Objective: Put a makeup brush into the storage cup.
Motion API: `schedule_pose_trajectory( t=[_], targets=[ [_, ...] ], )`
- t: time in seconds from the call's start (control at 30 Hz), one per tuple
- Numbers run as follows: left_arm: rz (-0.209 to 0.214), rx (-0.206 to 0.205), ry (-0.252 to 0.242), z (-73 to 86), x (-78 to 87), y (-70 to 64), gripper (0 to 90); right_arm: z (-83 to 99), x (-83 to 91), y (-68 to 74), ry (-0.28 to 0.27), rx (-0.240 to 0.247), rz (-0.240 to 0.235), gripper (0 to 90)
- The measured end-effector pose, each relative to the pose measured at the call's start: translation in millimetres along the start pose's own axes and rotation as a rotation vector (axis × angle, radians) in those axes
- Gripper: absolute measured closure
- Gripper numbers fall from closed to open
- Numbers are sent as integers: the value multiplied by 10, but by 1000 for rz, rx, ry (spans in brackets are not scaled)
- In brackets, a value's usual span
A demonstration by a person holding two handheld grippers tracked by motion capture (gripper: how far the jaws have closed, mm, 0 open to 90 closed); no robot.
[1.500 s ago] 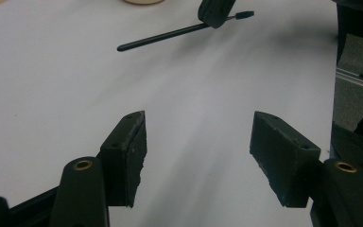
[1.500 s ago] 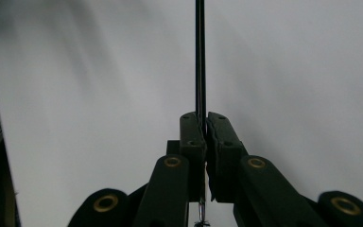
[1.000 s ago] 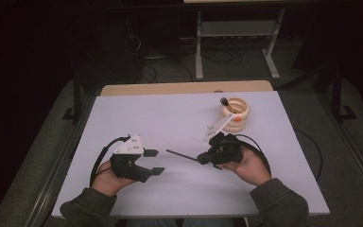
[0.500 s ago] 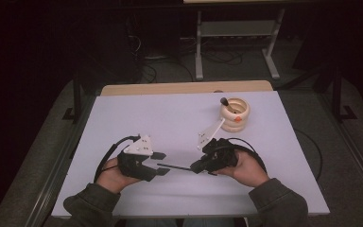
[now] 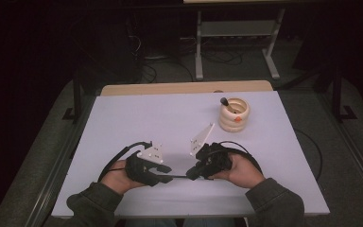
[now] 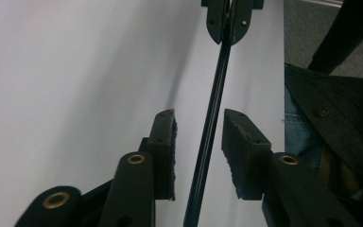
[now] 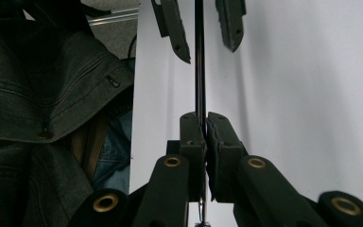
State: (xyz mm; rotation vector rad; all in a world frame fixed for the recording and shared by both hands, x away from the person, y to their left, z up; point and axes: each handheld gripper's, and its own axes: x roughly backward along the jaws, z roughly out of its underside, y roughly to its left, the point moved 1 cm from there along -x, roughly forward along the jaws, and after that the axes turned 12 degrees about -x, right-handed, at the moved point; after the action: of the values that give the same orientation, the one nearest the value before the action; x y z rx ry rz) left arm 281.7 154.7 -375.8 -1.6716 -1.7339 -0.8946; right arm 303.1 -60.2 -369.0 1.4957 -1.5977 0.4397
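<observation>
**Thin rod held between my two grippers**

My left gripper (image 5: 163,174) sits low over the near left part of the bench (image 5: 137,118), my left hand (image 5: 118,177) wrapped around its body and its cable looping out behind. In the left gripper view its jaws stand spread, one to each side of the thin black rod (image 6: 211,127) — the rod runs straight up through the gap, and I see clear space between it and both pads (image 6: 168,142), so nothing is pinched here.

From the high view the rod (image 5: 177,177) lies roughly level just above the bench, bridging the short gap between the two grippers.

My right gripper (image 5: 192,173) is just beside the left one, jaw tips pointing toward it, with my right hand (image 5: 238,171) behind it. In the right gripper view (image 7: 203,127) its jaws are pressed together on the rod (image 7: 199,61), which leaves the pads and runs up between the spread jaws of my other gripper (image 7: 199,28) at the top — so the right gripper alone carries the rod.

Farther right and toward the back of the bench stands a pale ringed holder (image 5: 234,114) with a dark-tipped stick (image 5: 227,104) leaning in it, well apart from both grippers.
</observation>
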Motion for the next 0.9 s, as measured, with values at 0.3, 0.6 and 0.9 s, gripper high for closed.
schedule_pose_trajectory(
  t=[0.3, 0.6, 0.9],
  targets=[
    [50, -41, 8, -16, -15, -71, 841, -21, -23, 19, -2, 32, -15, 847],
    [34, -35, -25, 29, 14, -113, 856, 63, -5, -59, -40, -19, -46, 711],
    [17, -27, -57, 58, 47, -94, 845, 130, 65, -133, -82, -50, -147, 841]
  ],
)
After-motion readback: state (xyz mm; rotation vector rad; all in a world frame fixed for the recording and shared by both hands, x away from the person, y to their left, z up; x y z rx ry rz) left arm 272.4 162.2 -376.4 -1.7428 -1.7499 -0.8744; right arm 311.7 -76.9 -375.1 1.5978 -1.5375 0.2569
